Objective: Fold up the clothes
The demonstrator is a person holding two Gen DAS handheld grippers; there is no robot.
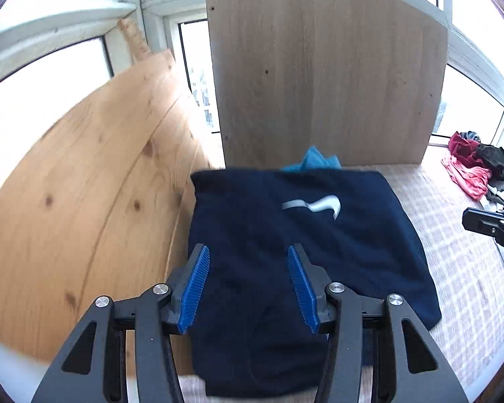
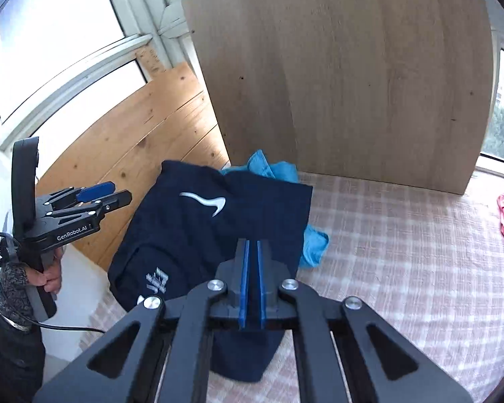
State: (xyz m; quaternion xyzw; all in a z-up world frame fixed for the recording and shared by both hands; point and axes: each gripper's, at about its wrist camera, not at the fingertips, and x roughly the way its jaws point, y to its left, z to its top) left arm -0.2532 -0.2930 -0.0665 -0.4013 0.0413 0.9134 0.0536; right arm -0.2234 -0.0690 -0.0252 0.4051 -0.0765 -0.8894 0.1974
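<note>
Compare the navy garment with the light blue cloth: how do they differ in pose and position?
The navy garment lies folded flat, mostly in view, with a pale logo; the light blue cloth is crumpled, plain and mostly hidden. The navy garment lies on top; the light blue cloth pokes out from beneath it at the far and right edges. Both rest on the checked cover.

Folded shirt (image 1: 285,235) on bed (image 1: 453,268), board (image 1: 319,67) behind, clothes pile (image 1: 477,168) right.
</note>
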